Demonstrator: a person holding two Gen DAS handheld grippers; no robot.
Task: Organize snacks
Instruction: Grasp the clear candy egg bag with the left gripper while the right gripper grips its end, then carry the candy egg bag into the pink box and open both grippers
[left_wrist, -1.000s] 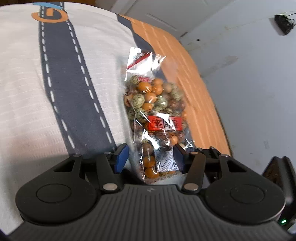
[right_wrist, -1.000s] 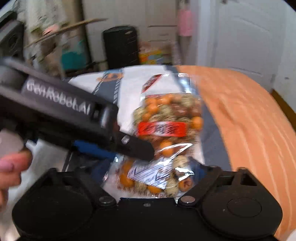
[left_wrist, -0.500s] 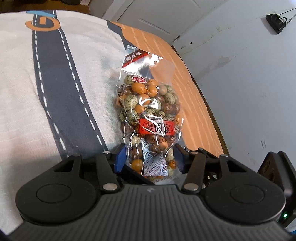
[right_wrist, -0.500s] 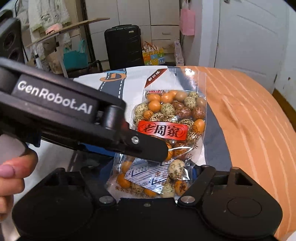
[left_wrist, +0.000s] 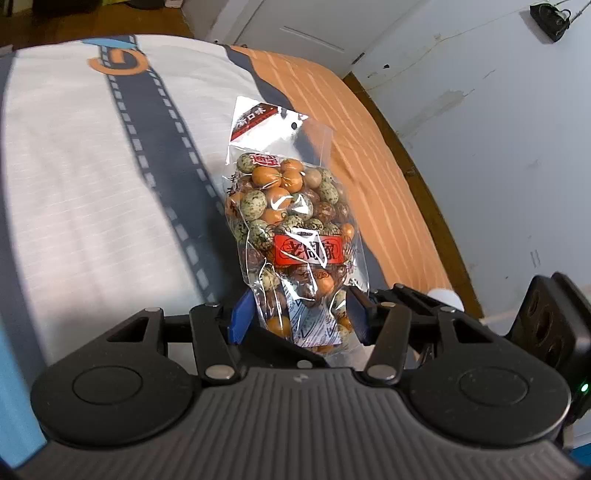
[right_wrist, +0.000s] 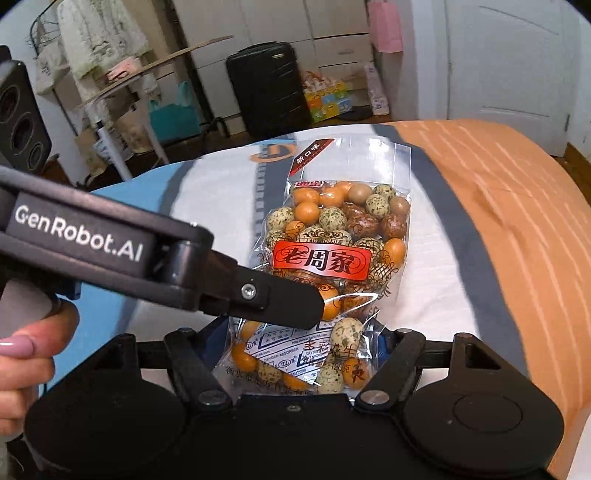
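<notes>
Snack bag (left_wrist: 295, 236), a clear packet of orange, speckled green and brown coated nuts with a red label, stands up ahead of both tongs, its lower end caught between them and its sealed top farthest away. The left tongs (left_wrist: 297, 317) are partly closed, with their blue pads pressing the bag's bottom from either side, so they grip it. In the right wrist view, the same snack bag (right_wrist: 338, 258) sits between the fingers of the right tongs (right_wrist: 303, 354), whose jaws have just been closing around the bag's lower edge; the plastic fills the gap and appears pinched, though the pad on the left side is hidden behind the other tool, so that contact is only probable. The left tongs (right_wrist: 295, 306) cross in from the left, their black fingertip lying on the bag just above the right tongs. A hand (right_wrist: 26, 362) holds their handle at the left edge. Beneath and beyond the bag lies a bed (left_wrist: 92, 177) with a white, grey and orange cover.
</notes>
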